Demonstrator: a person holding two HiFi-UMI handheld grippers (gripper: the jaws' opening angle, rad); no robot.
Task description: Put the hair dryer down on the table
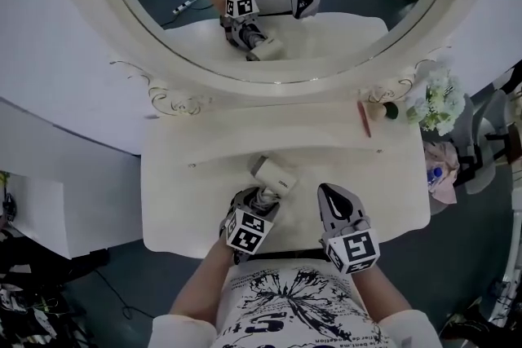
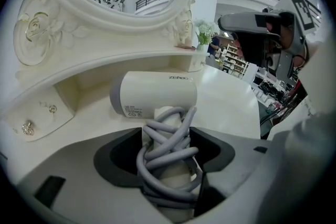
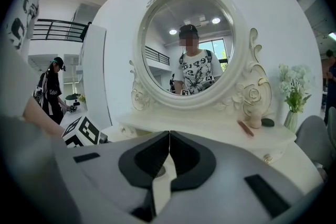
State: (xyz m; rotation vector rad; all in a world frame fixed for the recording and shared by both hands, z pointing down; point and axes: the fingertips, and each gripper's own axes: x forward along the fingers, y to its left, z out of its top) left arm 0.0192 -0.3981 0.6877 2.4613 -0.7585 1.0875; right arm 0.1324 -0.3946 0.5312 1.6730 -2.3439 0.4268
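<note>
A cream hair dryer (image 1: pixel 275 174) lies on the white dressing table (image 1: pixel 188 200), its barrel pointing toward the mirror. Grey cord is wound round its handle. My left gripper (image 1: pixel 258 200) is shut on that cord-wrapped handle; in the left gripper view the hair dryer (image 2: pixel 155 93) fills the middle, with the cord coils (image 2: pixel 168 152) pinched between the dark jaws of the left gripper (image 2: pixel 167 157). My right gripper (image 1: pixel 330 196) hovers just right of the dryer, shut with nothing in it. In the right gripper view the right gripper (image 3: pixel 169 136) shows its jaw tips touching.
A big oval mirror (image 1: pixel 285 4) stands behind the raised shelf (image 1: pixel 245 126). On the shelf's right end lie a pink comb (image 1: pixel 364 119), a small brush (image 1: pixel 382 111) and white flowers (image 1: pixel 440 103). A chair with cloth (image 1: pixel 444 167) stands off the table's right edge.
</note>
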